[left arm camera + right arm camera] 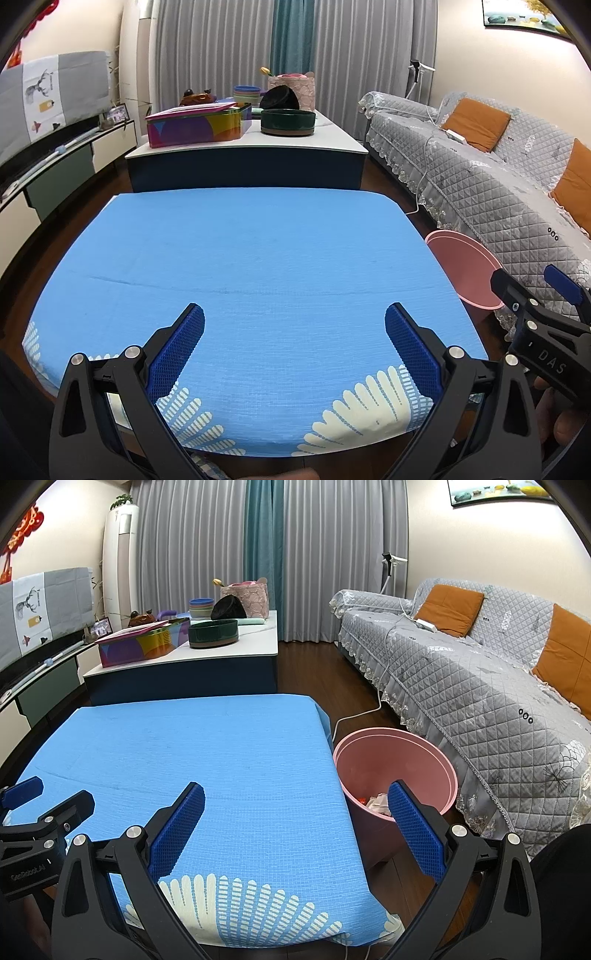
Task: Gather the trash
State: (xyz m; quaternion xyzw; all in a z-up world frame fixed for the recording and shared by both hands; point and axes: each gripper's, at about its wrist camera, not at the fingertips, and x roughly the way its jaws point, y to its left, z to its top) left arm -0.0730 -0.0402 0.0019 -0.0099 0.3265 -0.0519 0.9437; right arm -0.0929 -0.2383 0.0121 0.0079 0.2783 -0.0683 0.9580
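A pink bin (395, 760) stands on the floor at the right edge of the blue-covered table (207, 746); red and white trash (375, 800) lies at its bottom. The bin's rim (465, 266) also shows in the left wrist view. My left gripper (294, 321) hovers open over the table's near part (258, 258), nothing between its fingers. My right gripper (296, 801) is open too, straddling the table's right edge, its right finger (413, 830) in front of the bin. No trash shows on the blue cloth. Each gripper appears in the other's view: the right one (539, 295), the left one (55, 801).
A low white-topped table (251, 147) behind holds a colourful tin box (195, 125), a dark green round tray (288, 121), bowls and a basket. A grey quilted sofa (480, 686) with orange cushions runs along the right. A white cable (365, 709) lies on the wooden floor.
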